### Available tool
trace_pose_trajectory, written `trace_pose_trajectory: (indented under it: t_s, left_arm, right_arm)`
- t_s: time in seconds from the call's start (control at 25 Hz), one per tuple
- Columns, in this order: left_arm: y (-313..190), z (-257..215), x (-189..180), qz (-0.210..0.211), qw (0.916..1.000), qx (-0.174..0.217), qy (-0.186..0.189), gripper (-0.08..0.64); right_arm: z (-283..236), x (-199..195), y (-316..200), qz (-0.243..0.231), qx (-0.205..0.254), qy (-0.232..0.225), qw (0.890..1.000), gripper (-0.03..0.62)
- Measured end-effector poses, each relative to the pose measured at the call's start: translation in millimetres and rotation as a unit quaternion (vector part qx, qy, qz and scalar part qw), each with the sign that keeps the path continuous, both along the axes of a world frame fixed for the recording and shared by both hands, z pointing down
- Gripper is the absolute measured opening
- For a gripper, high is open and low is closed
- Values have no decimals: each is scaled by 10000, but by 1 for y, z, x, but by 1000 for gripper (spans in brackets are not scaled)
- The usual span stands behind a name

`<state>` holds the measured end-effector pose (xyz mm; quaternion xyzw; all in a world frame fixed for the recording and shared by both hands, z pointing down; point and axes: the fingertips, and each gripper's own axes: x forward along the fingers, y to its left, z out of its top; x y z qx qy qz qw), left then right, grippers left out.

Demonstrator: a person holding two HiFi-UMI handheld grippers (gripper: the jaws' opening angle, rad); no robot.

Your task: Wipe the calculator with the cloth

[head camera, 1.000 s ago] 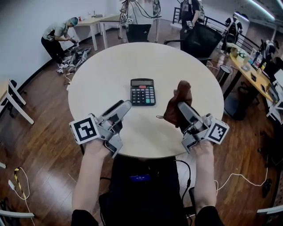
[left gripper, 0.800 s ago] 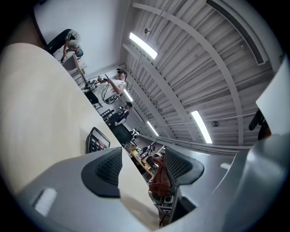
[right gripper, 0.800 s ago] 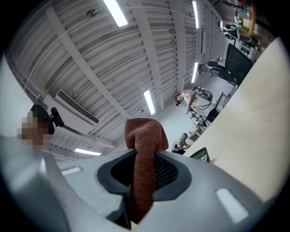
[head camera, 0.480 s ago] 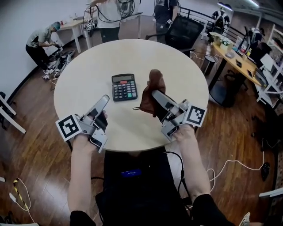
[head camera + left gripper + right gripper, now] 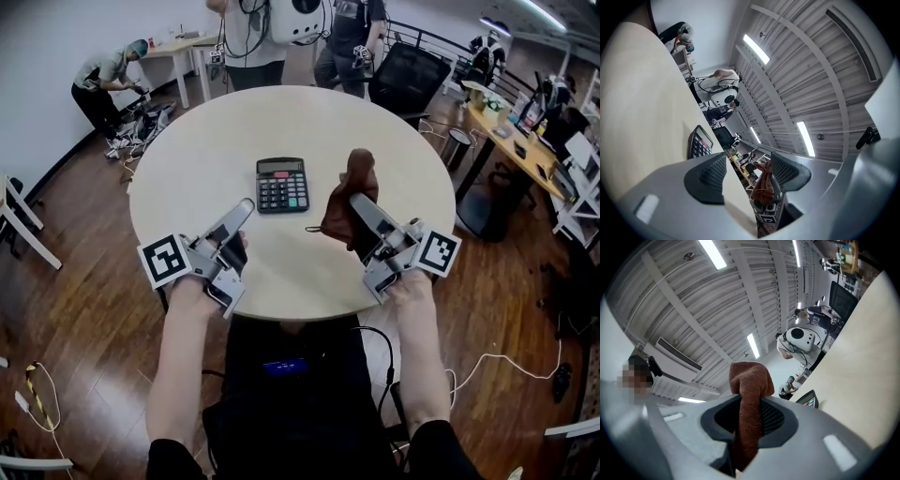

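Approach step: right gripper (image 5: 357,201) clamped on cloth (image 5: 349,187) above table (image 5: 187,178), left gripper (image 5: 244,207) spread, empty; next move likely carries cloth down onto mid-table calculator (image 5: 281,185).

Left gripper (image 5: 746,176) agape; right gripper (image 5: 749,420) clenched

round beige table (image 5: 187,178), black chair (image 5: 408,80) behind it, wooden floor (image 5: 84,309)
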<state>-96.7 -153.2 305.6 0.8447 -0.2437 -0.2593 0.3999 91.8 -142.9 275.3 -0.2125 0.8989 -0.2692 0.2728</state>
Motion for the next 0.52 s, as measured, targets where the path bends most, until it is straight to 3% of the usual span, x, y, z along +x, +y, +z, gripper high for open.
trace_pose_trajectory:
  t_s: [0.52]
  left_arm:
    - [-13,-5,1,-60,9999,-65,-100,293]
  right_arm:
    - [-16,1,-2,14,315,47,9995,84]
